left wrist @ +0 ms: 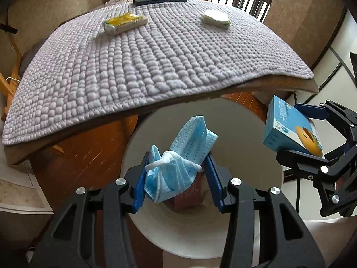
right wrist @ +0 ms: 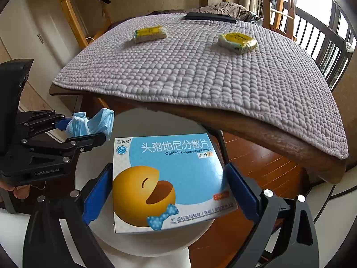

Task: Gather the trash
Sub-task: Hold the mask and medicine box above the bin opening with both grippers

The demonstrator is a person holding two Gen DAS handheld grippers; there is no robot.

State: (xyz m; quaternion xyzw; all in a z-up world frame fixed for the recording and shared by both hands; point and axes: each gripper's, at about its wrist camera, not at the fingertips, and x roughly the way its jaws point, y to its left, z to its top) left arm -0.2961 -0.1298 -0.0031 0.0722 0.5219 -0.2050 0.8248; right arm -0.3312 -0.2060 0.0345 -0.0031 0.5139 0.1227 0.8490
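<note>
Left wrist view: the left gripper (left wrist: 178,178) has its blue pads (left wrist: 140,185) pressed in on a crumpled pale-blue disposable face mask (left wrist: 178,156) tied round with its white ear loop. Mask hangs directly over the open mouth of a round white plastic waste bin (left wrist: 245,138). Only this view looks down into the bin: a reddish-brown carton (left wrist: 189,198) lies at the bottom (print too blurred to read). To the right, the right gripper (left wrist: 296,134) holds its box edge-on, just off the bin's rim.

Right wrist view: the same mask (right wrist: 89,125) shows at far left, seen from the side, clamped in the left gripper (right wrist: 82,127), with fingertips (right wrist: 20,192) of the person's hand under the handle. Centre, the right gripper (right wrist: 167,185) is clamped on a flat light-blue cardboard medicine box (right wrist: 169,178) printed with a yellow cartoon face and "Cefdinir Dispersible Tablets", a face hidden in the other view. Box sits above the white bin (right wrist: 156,243).

Surface and room: a grey-lilac quilted knit cover (left wrist: 133,71) lies over a brown-edged table. On it, well apart, two yellow-and-white tissue packets, left (left wrist: 125,23) and right (left wrist: 216,19), and a flat black slab (left wrist: 159,0) at the far edge. Orange-brown wood floor (right wrist: 263,163); dark railing (right wrist: 323,44) before bright windows, right.
</note>
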